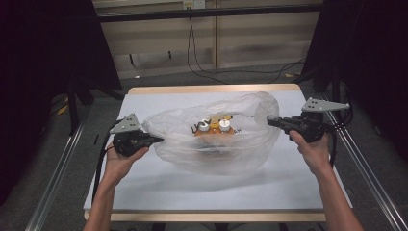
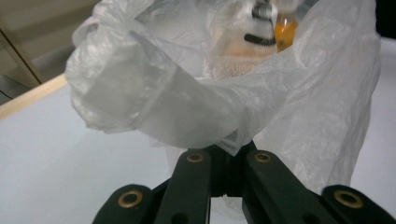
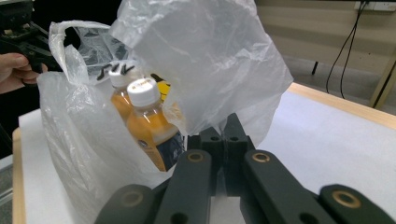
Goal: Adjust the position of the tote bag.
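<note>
A thin translucent plastic bag point(image 1: 240, 137) stands open in the middle of the white table top point(image 1: 159, 187). Inside it are two orange drink bottles point(image 1: 219, 127) with white caps, upright and close together. My left gripper point(image 1: 159, 140) is shut on the bag's left edge point(image 2: 224, 135). On the opposite side my right gripper point(image 1: 270, 121) is shut on the bag's right edge point(image 3: 219, 116). The nearer bottle point(image 3: 149, 126) shows through the bag's mouth in the right gripper view, with the second bottle point(image 3: 120, 81) behind it. The bag's film point(image 2: 154, 93) hangs over my left jaws.
The table has a wooden rim point(image 1: 211, 89). Metal rails point(image 1: 57, 173) run along both sides of it. Black cables point(image 1: 202, 62) lie on the floor beyond the far edge. A dark curtain point(image 1: 43, 72) hangs at the left.
</note>
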Action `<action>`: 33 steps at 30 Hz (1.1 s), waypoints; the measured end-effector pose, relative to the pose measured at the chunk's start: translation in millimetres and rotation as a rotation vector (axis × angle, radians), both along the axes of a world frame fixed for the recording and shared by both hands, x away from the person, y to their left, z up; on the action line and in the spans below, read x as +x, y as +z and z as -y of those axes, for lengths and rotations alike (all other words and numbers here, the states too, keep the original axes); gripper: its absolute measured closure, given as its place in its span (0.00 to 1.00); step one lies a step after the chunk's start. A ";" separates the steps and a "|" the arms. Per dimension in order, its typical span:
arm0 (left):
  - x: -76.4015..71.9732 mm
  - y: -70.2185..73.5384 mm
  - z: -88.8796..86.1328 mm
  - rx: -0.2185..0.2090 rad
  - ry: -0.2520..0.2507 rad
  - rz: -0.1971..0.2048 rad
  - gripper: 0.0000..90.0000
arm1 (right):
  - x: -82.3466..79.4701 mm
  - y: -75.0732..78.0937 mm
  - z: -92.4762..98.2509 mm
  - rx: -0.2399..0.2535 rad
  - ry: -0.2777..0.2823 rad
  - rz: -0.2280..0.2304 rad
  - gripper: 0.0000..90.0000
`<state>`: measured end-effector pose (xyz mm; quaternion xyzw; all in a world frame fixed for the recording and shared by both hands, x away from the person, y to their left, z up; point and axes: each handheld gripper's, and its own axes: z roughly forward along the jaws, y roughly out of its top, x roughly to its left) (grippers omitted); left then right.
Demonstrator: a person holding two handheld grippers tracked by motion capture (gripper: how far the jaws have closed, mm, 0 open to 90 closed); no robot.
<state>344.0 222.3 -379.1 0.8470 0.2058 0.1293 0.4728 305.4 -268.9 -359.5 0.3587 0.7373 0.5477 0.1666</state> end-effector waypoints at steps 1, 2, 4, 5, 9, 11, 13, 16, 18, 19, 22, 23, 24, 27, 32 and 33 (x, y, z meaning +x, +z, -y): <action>1.0 -2.1 1.3 0.017 0.001 -0.003 1.00 | 1.0 -2.2 -1.1 -0.012 -0.005 -0.003 1.00; 1.5 -4.1 2.6 0.028 0.009 -0.012 1.00 | 2.2 -4.9 -2.0 -0.020 -0.007 -0.012 1.00; 4.3 -8.8 2.7 0.028 0.007 -0.021 1.00 | 5.4 -11.3 -2.8 -0.031 -0.007 -0.031 1.00; 5.5 -10.9 2.5 0.029 0.006 -0.027 1.00 | 6.5 -14.1 -3.4 -0.035 -0.009 -0.041 1.00; 8.0 -16.2 2.5 0.029 -0.001 -0.044 1.00 | 9.7 -20.8 -4.2 -0.055 -0.008 -0.061 1.00; 9.6 -18.2 2.2 0.040 0.000 -0.045 1.00 | 10.2 -21.9 -4.0 -0.055 -0.007 -0.063 1.00; 11.8 -21.1 0.6 0.039 -0.003 -0.055 1.00 | 11.2 -23.7 -3.4 -0.060 0.005 -0.063 1.00; 14.2 -25.7 -0.5 0.065 0.011 -0.059 1.00 | 13.8 -28.0 -3.6 -0.111 -0.003 -0.080 1.00; 15.0 -28.4 -1.3 0.069 0.016 -0.069 1.00 | 15.7 -32.4 -3.2 -0.118 -0.003 -0.096 1.00; 15.2 -30.3 -0.9 0.060 0.017 -0.084 1.00 | 16.4 -34.1 -3.4 -0.120 -0.004 -0.103 1.00; 16.6 -32.8 -1.3 0.086 0.025 -0.088 1.00 | 18.9 -40.5 -7.4 -0.159 0.006 -0.132 1.00; 16.8 -34.8 -1.1 0.076 0.019 -0.092 1.00 | 19.4 -42.4 -9.2 -0.179 0.013 -0.139 1.00; 16.9 -35.2 -1.7 0.089 0.015 -0.095 1.00 | 19.8 -44.7 -11.1 -0.193 0.019 -0.143 1.00; 16.9 -39.8 -2.0 0.092 0.014 -0.110 1.00 | 19.9 -48.1 -12.8 -0.220 0.032 -0.157 1.00; 18.5 -48.5 -3.4 0.111 0.021 -0.135 1.00 | 19.7 -55.8 -14.3 -0.245 0.051 -0.192 1.00; 19.3 -49.8 -4.2 0.129 0.015 -0.133 1.00 | 19.8 -57.1 -15.0 -0.248 0.053 -0.197 1.00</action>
